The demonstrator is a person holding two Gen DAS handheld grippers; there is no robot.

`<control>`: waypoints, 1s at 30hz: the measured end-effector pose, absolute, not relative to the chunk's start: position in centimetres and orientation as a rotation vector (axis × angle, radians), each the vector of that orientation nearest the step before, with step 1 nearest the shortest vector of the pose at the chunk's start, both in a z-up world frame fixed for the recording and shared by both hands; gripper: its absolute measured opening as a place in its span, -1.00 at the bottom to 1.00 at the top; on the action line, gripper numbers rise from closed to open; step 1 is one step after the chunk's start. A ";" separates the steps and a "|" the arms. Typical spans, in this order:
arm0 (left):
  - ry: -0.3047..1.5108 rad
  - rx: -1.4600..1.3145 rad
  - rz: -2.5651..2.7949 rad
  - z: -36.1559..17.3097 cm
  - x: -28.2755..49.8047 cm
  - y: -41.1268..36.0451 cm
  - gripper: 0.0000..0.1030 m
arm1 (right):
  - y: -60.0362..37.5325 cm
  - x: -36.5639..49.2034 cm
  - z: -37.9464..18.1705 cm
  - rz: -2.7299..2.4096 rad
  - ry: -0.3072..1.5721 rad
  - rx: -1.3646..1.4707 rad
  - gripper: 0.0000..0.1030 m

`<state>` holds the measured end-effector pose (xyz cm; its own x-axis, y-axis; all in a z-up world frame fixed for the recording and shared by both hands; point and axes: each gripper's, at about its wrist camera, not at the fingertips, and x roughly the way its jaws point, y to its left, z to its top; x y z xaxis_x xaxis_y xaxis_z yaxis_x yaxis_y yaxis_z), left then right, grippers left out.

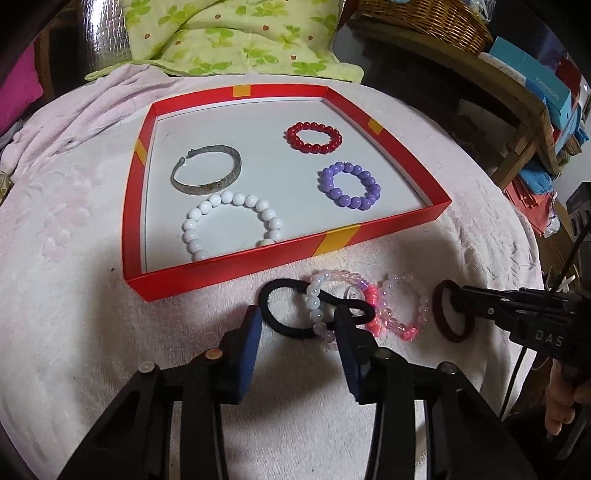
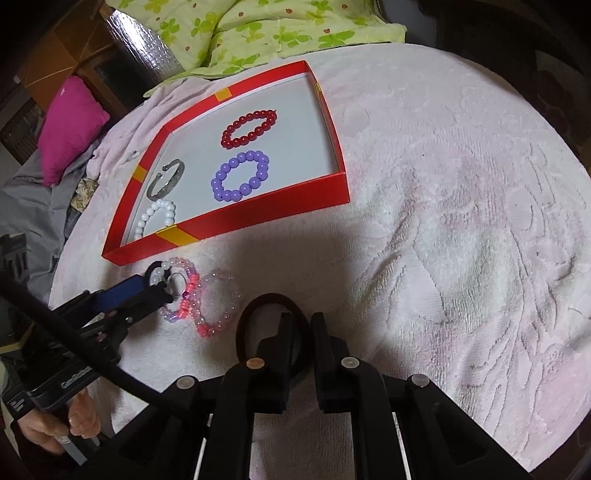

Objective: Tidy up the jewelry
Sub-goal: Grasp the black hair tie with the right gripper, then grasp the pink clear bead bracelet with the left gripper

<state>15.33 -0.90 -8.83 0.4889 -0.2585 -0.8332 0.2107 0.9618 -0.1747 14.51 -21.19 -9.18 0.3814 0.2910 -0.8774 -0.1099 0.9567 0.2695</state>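
Observation:
A black hair tie lies on the blanket, tangled with a pale beaded bracelet and a pink beaded bracelet. My left gripper is open, its blue pads either side of the black tie. To the right, my right gripper is shut on the rim of a dark red hair tie; the right wrist view shows the same right gripper pinching the dark red tie. Behind lies a red tray holding a silver bangle and white, red and purple bead bracelets.
Everything rests on a pale pink blanket. A green quilt lies behind the tray, a magenta cushion to the left. A wicker basket and boxes sit on a wooden shelf at right. A hand holds the left gripper.

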 end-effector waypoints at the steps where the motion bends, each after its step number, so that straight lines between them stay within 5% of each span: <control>1: 1.019 -0.044 -0.289 -8.9 15.4 -1.1 -0.22 | -21.3 14.5 -9.2 0.259 1.155 0.181 -0.79; 7: 1.008 -0.010 -0.295 -8.8 15.0 -1.4 -0.66 | -21.6 14.2 -8.9 0.255 1.154 0.180 -0.79; 12: 1.020 0.008 -0.301 -8.6 13.7 -0.2 -0.79 | -20.9 14.1 -8.6 0.295 1.141 0.196 -0.79; 27: 1.023 0.050 -0.304 -8.3 10.1 4.0 -0.78 | -19.2 14.3 -8.3 0.293 1.129 0.219 -0.79; 30: 1.009 0.018 -0.316 -7.9 10.2 4.0 -0.44 | -19.4 14.5 -8.7 0.281 1.142 0.222 -0.79</control>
<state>10.16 3.98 -7.90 0.4913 -0.2519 -0.8337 0.2682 0.9545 -0.1303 14.53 -19.35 -8.67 0.3869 0.3309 -0.8607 -0.1060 0.9432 0.3150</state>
